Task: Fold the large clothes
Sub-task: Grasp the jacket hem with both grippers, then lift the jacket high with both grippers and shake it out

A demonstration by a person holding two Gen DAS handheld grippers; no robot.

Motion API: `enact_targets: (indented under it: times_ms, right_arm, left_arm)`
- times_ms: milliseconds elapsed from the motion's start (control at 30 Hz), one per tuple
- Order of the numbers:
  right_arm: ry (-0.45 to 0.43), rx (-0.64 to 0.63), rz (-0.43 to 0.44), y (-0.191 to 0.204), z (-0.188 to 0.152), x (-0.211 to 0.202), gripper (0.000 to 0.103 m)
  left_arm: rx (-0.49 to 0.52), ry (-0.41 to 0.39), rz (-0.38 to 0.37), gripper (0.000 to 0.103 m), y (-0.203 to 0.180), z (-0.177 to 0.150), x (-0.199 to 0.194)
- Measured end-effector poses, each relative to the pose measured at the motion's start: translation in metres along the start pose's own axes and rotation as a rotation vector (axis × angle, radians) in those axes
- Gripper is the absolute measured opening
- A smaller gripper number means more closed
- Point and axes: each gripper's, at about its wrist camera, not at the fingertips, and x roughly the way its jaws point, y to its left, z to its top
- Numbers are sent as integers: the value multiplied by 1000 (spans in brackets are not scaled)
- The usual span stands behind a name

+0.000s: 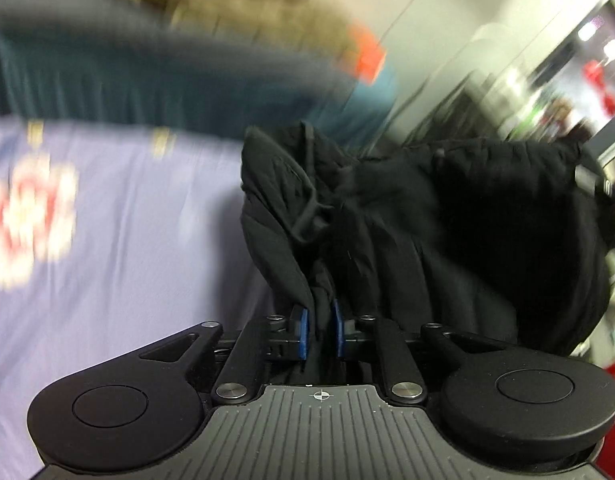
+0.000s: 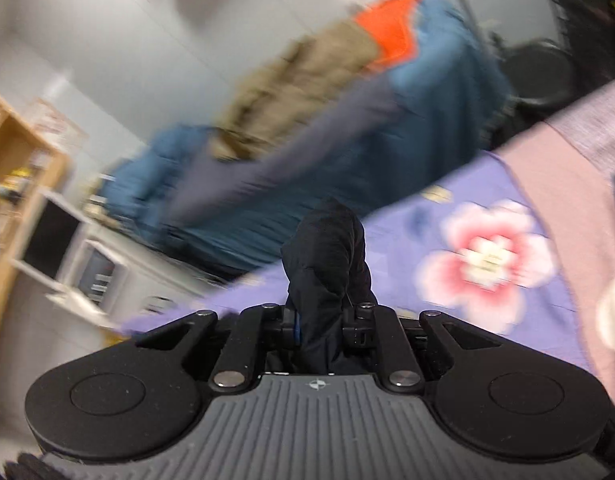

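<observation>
**Both grippers clamped on the black garment**

Your left gripper is grasping the garment: a pinched fold sits squeezed between the blue pads, and the rest bulges up and away toward 1 o'clock. Your right gripper is likewise clenched on a narrower bunch of the garment, which stands up from the jaws toward 12 o'clock.

The left view shows the garment's bulk, a wide dark mass spreading to 3 o'clock above the purple floral sheet. The right view shows only a slim upright peak, plus a pink flower on the sheet at 2 o'clock and a blurred blue bed beyond.

In the left view the garment's long axis runs left to right; in the right view, upward.
</observation>
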Motion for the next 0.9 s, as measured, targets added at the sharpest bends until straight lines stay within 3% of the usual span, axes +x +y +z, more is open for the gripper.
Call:
enact_targets:
  times_ms: [100, 167, 200, 267, 367, 400, 500, 600, 633, 733, 800, 833, 867, 900]
  right_arm:
    - [-75, -111, 157, 49, 11, -41, 18]
    - [-96, -188, 251, 72, 9, -73, 18]
    - [-100, -214, 280, 79, 4, -90, 18]
    - [-51, -252, 333, 82, -9, -113, 18]
    - [117, -226, 359, 62, -51, -128, 20]
    - [182, -213, 302, 53, -70, -124, 22]
    - [306, -108, -26, 18, -123, -100, 33]
    - [328, -182, -275, 5, -160, -74, 35]
    - [338, -223, -317, 9, -168, -67, 35]
    - [299, -342, -383, 26, -182, -50, 38]
    - [252, -381, -435, 32, -177, -42, 43]
    - [232, -374, -453, 32, -179, -40, 52]
    - [218, -359, -472, 32, -174, -37, 68]
    - [217, -350, -476, 30, -171, -31, 75]
  left_arm:
    - [66, -181, -78, 24, -21, 22, -71]
    - [122, -271, -135, 24, -28, 21, -115]
    - [145, -281, -118, 24, -31, 16, -128]
    - [177, -230, -42, 26, -29, -4, -138]
    - [132, -100, 59, 26, -8, -46, -129]
    - [79, -47, 74, 26, 1, -57, -122]
    - [-37, 33, 53, 31, 15, -83, -100]
    - [-43, 83, 99, 31, 15, -95, -82]
    - [-42, 87, 104, 35, 13, -96, -79]
    - [-41, 84, 96, 99, 20, -94, -72]
    - [-53, 65, 109, 103, 19, -95, -70]
    - [-51, 55, 87, 103, 21, -96, -68]
    - [-43, 54, 69, 103, 20, -93, -65]
    - [-21, 57, 59, 103, 19, -91, -60]
